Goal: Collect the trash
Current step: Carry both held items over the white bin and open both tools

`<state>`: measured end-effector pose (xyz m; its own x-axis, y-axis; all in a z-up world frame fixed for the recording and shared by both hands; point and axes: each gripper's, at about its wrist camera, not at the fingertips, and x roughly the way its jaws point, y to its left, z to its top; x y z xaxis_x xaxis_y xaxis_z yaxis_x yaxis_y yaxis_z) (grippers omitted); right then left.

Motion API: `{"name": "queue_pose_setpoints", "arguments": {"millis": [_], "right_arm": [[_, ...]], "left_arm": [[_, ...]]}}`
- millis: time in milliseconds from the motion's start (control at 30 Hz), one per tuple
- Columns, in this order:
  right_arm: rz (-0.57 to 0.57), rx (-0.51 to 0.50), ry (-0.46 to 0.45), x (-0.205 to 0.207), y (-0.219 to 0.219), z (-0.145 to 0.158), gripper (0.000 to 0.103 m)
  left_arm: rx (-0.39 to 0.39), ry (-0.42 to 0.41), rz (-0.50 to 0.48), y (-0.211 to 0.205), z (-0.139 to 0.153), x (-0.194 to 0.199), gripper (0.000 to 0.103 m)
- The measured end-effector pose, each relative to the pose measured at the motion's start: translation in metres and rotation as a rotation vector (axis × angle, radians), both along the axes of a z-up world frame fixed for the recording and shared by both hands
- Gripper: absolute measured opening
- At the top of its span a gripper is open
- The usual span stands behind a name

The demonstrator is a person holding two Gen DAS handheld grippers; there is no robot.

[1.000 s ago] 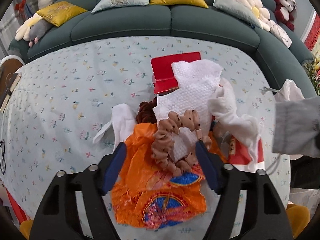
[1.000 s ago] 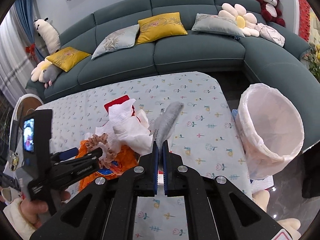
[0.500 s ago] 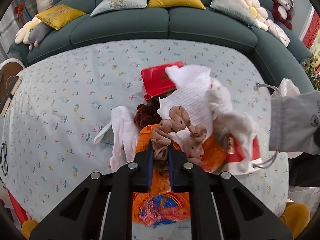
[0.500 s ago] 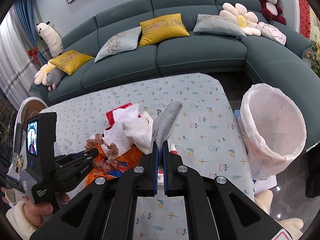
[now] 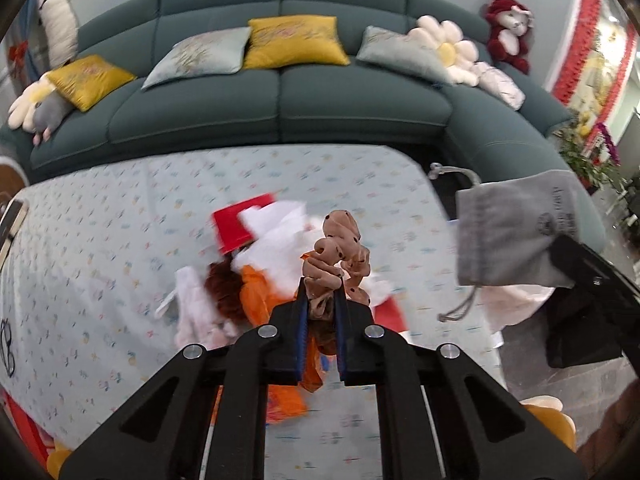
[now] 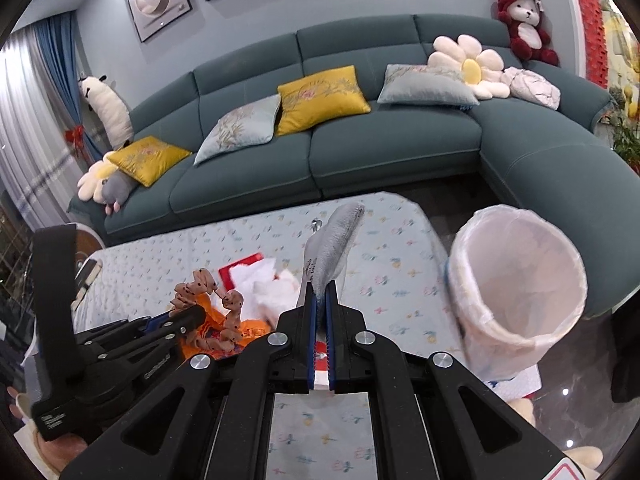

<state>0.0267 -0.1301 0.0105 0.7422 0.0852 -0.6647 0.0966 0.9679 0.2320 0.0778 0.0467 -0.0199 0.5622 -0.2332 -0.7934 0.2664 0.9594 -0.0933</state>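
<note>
My left gripper (image 5: 322, 300) is shut on a tan dotted scrunchie (image 5: 338, 248), held up above the trash heap; the scrunchie (image 6: 208, 304) also shows in the right wrist view beside the left gripper (image 6: 192, 314). My right gripper (image 6: 320, 300) is shut on a grey drawstring pouch (image 6: 336, 240), which hangs at the right in the left wrist view as the pouch (image 5: 516, 228). Under them lie an orange plastic bag (image 5: 260, 296), white paper towels (image 5: 276, 232) and a red card (image 5: 240, 226) on the floral tablecloth (image 5: 100, 240).
A bin with a white liner (image 6: 516, 280) stands open off the table's right end. A teal sofa (image 6: 360, 140) with cushions curves behind the table. A white glove (image 5: 188, 304) and a dark red scrunchie (image 5: 224, 292) lie left of the heap.
The left jaws went from wide open around the scrunchie to shut on it, then lifted it off the heap. The right gripper rose with the pouch still held.
</note>
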Motion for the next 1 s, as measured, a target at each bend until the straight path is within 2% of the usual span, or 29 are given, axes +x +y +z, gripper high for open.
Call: {"name": "queue_pose_setpoints", "arguments": {"millis": [200,400,633,833,967,1000], "right_arm": [[-0.066,-0.014,-0.027,-0.006,-0.044,0.006,0.004],[-0.173,-0.029,-0.004,-0.005,-0.107,-0.006,0.004],[-0.28,-0.037,0.048,-0.002,-0.18,-0.032,0.004],[-0.317,-0.038,0.091,0.006,-0.213,-0.056,0.005],[-0.351,-0.032,0.102,0.008,-0.225,-0.062,0.016],[-0.356,-0.02,0.098,0.007,-0.228,-0.062,0.021]], "left_arm": [[-0.033,-0.012,-0.089,-0.05,0.016,-0.001,0.01],[-0.056,-0.02,-0.208,-0.12,0.022,0.006,0.011],[-0.07,-0.001,-0.327,-0.206,0.006,0.015,0.011],[-0.052,0.035,-0.377,-0.253,-0.019,0.024,0.011],[-0.06,0.061,-0.374,-0.266,-0.031,0.03,0.02],[-0.058,0.059,-0.369,-0.268,-0.031,0.03,0.028]]}}
